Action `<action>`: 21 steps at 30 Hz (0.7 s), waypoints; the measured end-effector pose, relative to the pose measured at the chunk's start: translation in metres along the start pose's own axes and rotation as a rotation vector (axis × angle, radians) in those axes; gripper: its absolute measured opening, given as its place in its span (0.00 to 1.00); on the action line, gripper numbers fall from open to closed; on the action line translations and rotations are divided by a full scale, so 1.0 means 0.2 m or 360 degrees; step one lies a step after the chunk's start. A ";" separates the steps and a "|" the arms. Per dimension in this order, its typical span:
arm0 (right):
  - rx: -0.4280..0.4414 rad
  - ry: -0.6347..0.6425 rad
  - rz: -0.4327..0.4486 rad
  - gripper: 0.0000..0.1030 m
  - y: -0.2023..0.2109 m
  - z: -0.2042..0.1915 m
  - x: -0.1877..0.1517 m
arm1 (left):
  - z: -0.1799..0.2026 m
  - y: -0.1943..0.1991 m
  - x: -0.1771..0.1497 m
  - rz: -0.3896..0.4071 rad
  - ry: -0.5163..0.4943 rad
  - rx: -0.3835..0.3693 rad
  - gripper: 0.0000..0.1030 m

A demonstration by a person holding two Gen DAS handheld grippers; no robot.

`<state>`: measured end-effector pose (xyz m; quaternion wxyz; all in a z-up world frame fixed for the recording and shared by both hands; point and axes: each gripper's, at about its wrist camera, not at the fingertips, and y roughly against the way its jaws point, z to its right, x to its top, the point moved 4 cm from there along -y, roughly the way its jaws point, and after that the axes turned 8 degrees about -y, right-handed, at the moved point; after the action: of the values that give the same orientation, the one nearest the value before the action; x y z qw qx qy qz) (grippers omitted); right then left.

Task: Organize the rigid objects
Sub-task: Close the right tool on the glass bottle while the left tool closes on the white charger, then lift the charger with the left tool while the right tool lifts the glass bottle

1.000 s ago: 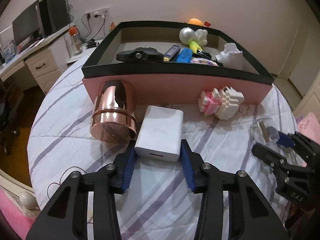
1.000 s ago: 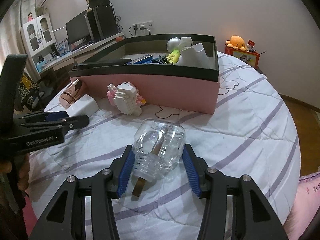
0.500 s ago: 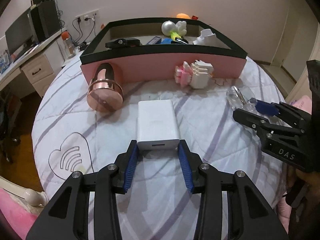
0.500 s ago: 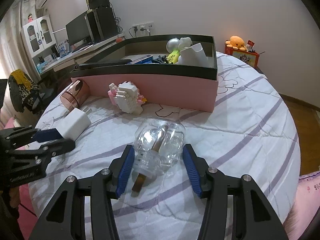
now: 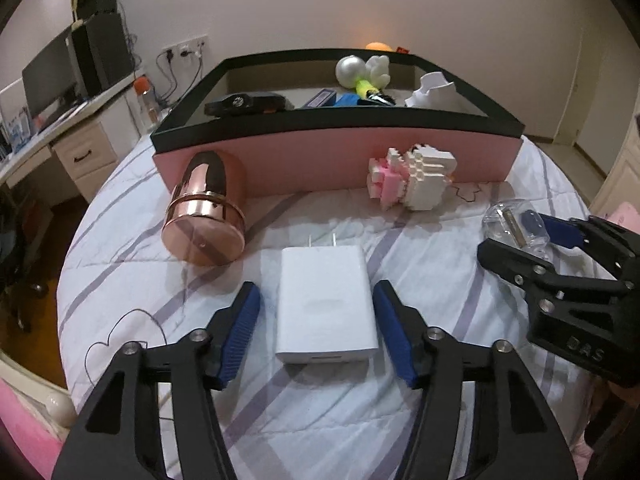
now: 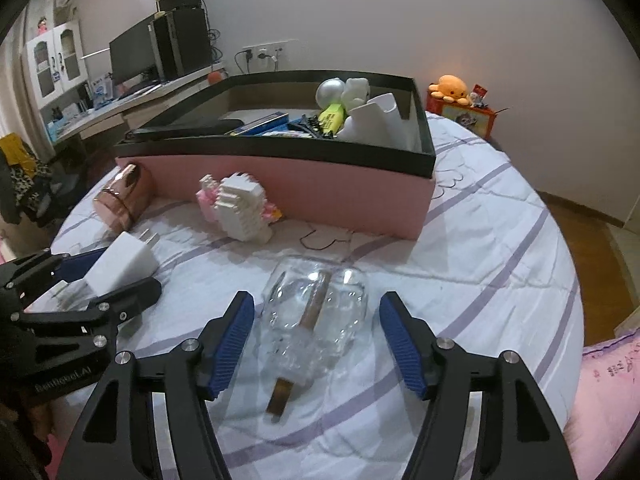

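Note:
A white charger block (image 5: 326, 304) lies on the striped bedsheet between the open fingers of my left gripper (image 5: 318, 332), with gaps on both sides. It also shows in the right wrist view (image 6: 122, 266). A clear glass jar (image 6: 314, 316) lies on its side between the open fingers of my right gripper (image 6: 318, 346), untouched. The right gripper and the jar (image 5: 508, 226) show at the right of the left wrist view. A copper tin (image 5: 206, 216) and a pink-white block figure (image 5: 412, 182) lie before the pink box (image 5: 332, 160).
The pink box with a black rim (image 6: 280, 144) holds several items: a black case, a white cup, a silver ball, a yellow marker. A desk with a monitor (image 6: 132, 56) stands at the left. An orange plush (image 6: 450, 88) sits behind the bed.
Both grippers have opened wider. The charger has been pulled back from the box and tin and set down on the sheet. The jar has been let go.

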<state>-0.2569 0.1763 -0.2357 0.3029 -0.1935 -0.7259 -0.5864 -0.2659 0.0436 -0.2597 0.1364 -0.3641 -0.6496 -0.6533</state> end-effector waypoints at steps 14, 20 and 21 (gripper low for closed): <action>0.0065 0.0016 0.0028 0.51 0.06 -0.02 -0.03 | -0.08 0.13 -0.04 0.0072 0.0189 -0.0101 0.39; 0.0159 0.0005 0.0123 0.51 0.21 -0.06 -0.02 | -0.10 0.30 -0.01 0.0172 0.0180 -0.0052 0.39; 0.0169 0.0006 0.0151 0.51 0.24 -0.07 -0.01 | -0.09 0.32 0.00 0.0189 0.0173 -0.0053 0.39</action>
<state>-0.2228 0.1747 -0.2006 0.3416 -0.2102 -0.7455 -0.5323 -0.2290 0.0181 -0.2091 0.2039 -0.3682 -0.6075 -0.6736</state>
